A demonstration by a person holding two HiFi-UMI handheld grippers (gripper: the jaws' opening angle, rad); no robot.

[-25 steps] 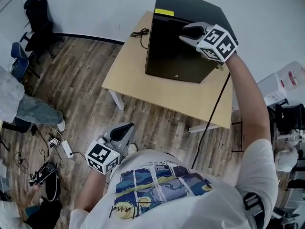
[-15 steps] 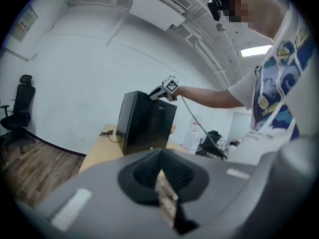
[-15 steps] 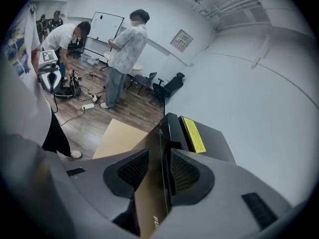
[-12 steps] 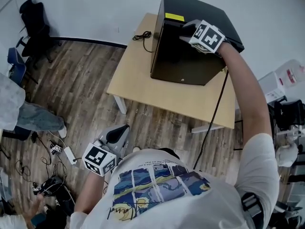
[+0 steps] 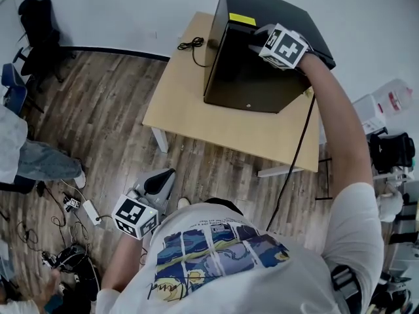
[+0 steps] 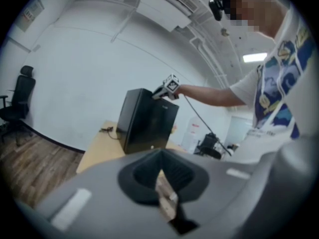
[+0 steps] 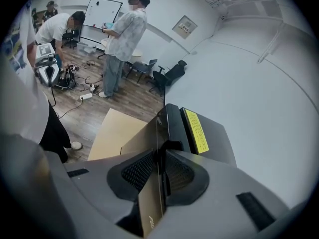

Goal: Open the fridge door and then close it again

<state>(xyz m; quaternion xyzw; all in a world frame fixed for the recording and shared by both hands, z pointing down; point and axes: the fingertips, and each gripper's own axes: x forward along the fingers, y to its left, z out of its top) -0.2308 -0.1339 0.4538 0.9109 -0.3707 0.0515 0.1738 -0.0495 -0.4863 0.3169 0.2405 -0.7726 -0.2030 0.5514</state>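
Note:
A black mini fridge point(image 5: 262, 77) with a yellow label point(image 5: 241, 19) stands on a light wooden table point(image 5: 190, 103). My right gripper point(image 5: 256, 39) sits at the top of the fridge door point(image 7: 144, 143), near the label. In the right gripper view its jaws point(image 7: 160, 158) are closing, and the door's thin upper edge stands between the pads, which lie against it. My left gripper point(image 5: 160, 180) hangs low beside my body, away from the table, shut with nothing in it. The left gripper view shows the fridge point(image 6: 149, 126) and the right gripper point(image 6: 167, 87) from a distance.
A coiled cable point(image 5: 191, 44) lies on the table behind the fridge. A black cord point(image 5: 294, 162) drops off the table's front. Chairs point(image 5: 36, 31) stand far left. Cables and a power strip point(image 5: 72, 205) litter the floor. Two people point(image 7: 122, 39) stand across the room.
My right gripper has come down onto the top edge of the fridge door and its jaws have narrowed around it. The left gripper has sunk slightly at my side.

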